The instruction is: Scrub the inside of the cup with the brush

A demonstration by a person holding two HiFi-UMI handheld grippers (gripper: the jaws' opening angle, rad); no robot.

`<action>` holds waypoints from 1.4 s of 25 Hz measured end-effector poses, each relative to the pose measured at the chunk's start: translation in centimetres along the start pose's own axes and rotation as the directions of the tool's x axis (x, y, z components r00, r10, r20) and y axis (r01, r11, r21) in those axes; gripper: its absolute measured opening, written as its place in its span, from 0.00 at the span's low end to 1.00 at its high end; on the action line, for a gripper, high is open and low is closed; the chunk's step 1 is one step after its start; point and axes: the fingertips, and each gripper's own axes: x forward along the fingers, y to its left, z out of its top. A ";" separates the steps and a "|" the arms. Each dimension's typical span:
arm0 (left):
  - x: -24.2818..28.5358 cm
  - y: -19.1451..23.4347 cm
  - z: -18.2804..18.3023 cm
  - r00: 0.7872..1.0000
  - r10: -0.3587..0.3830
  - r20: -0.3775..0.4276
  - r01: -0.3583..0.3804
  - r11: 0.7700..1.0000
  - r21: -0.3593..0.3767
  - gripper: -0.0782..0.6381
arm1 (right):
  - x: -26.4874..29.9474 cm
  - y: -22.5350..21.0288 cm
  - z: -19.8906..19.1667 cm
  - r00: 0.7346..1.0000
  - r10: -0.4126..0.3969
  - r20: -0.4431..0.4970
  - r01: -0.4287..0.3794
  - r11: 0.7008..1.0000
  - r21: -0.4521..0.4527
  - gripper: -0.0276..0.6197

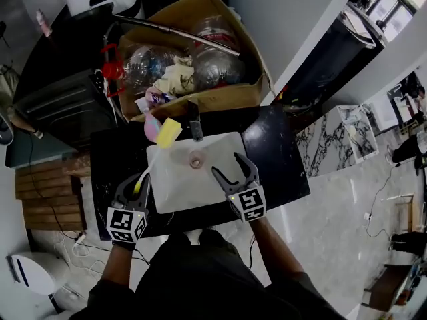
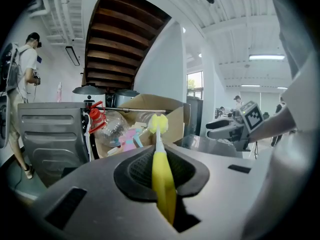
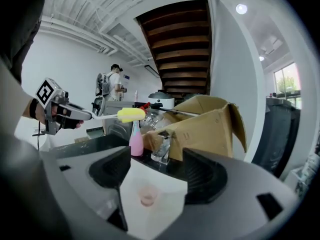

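A: Left hand-held gripper point(image 1: 137, 181)?
B: Lower left of the head view. Clamped on the yellow handle of the brush point(image 1: 169, 133), pinched right between the pads in the left gripper view, with the sponge head poking up and forward.

A: Brush head where?
B: Over the upper left corner of the sink point(image 1: 173, 187), just beside a pink bottle point(image 1: 152, 128), near the faucet point(image 1: 195, 129). Not in the cup.

A: Cup?
B: Cup point(image 1: 196, 159) pinkish and see-through, standing on the sink floor toward the back, just below the faucet in the frame. About the centre of the head view. Apart from the brush head, lower right of it.

A: Right hand-held gripper point(image 1: 227, 165)?
B: Just right of the cup, over the right half of the sink. Spread wide, nothing between the pads. Cup low and ahead in the right gripper view, not touched.

A: Rest, quick?
B: Black table point(image 1: 277, 159) around the sink. Cardboard box point(image 1: 220, 99) at the top of the frame, stuffed with plastic bottles point(image 1: 213, 65). Person point(image 3: 114, 84) standing far back by the stairs point(image 3: 180, 49), left of centre in the right gripper view.
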 end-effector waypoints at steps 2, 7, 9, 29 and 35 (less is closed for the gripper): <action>0.5 0.1 -0.5 1.000 0.004 -0.013 -0.004 1.000 -0.005 0.16 | 1.3 0.2 -1.2 0.999 0.026 -0.021 -0.026 1.000 -0.013 0.52; 1.8 0.1 -2.0 0.999 0.003 -0.048 -0.004 1.000 -0.013 0.16 | 4.7 0.7 -4.9 0.992 0.094 -0.087 -0.096 0.995 -0.025 0.52; 2.4 0.0 -2.8 0.998 0.004 -0.063 -0.004 1.000 -0.013 0.16 | 6.1 0.8 -6.6 0.987 0.113 -0.115 -0.117 0.993 -0.028 0.52; 7.5 0.0 -9.3 0.983 0.019 -0.182 -0.021 1.000 -0.010 0.16 | 16.2 2.6 -21.1 0.889 0.299 -0.348 -0.346 0.935 -0.081 0.60; 8.3 0.4 -10.1 0.978 0.022 -0.206 -0.023 1.000 -0.004 0.16 | 18.2 3.1 -24.3 0.861 0.315 -0.400 -0.384 0.917 -0.105 0.60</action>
